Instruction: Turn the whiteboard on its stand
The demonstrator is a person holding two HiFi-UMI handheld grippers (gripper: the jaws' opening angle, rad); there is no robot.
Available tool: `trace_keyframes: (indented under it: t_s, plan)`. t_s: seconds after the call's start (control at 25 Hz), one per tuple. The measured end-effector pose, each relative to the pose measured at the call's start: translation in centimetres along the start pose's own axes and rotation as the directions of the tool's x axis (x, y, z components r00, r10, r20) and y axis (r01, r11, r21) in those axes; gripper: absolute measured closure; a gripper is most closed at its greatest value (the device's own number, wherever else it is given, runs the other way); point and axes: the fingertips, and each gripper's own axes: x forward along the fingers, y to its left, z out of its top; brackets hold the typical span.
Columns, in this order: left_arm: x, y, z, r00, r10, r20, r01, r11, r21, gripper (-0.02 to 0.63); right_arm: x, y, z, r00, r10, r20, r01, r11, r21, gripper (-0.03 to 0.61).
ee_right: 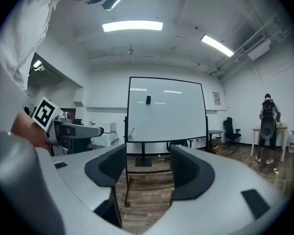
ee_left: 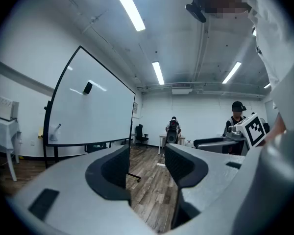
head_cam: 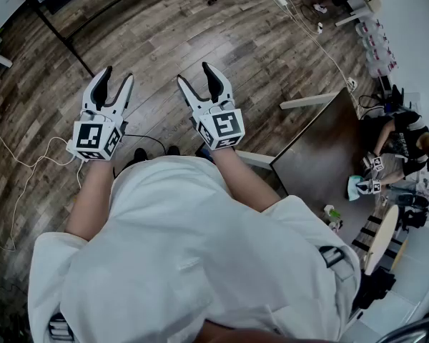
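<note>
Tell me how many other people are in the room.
2: person with a backpack at the far desk, person in a cap on the right. Others may be hidden.

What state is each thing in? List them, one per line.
whiteboard: upright on its stand, untouched, apart from both grippers
left gripper: open, empty
right gripper: open, empty, aimed at the whiteboard

The left hand-held gripper (head_cam: 116, 78) and the right hand-held gripper (head_cam: 195, 77) are pale grey-white, with black jaw pads and black-and-white square markers. Ahead of the right hand-held gripper, the whiteboard (ee_right: 166, 111) is white in a black frame. Below both, the floor (head_cam: 164, 27) shows grey-brown wood planks.
</note>
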Motion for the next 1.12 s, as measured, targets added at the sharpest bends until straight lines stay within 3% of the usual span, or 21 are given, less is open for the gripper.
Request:
trace_keyframes:
  t_s: [0.36, 1.12]
  plan:
    - [-2.5, 2.4, 0.5, 0.999, 0.023, 0.033, -0.022, 1.000, -0.012, 0.391, 1.4, 3.4, 0.1, 0.996, 0.090, 0.020, -0.090, 0.996, 0.005, 0.290]
    - [-2.4, -0.5, -1.3, 0.999, -0.024, 0.043, 0.028, 0.996, -0.087, 0.390, -0.7, 1.4, -1.4, 0.997, 0.077, 0.007, -0.077, 0.997, 0.028, 0.293]
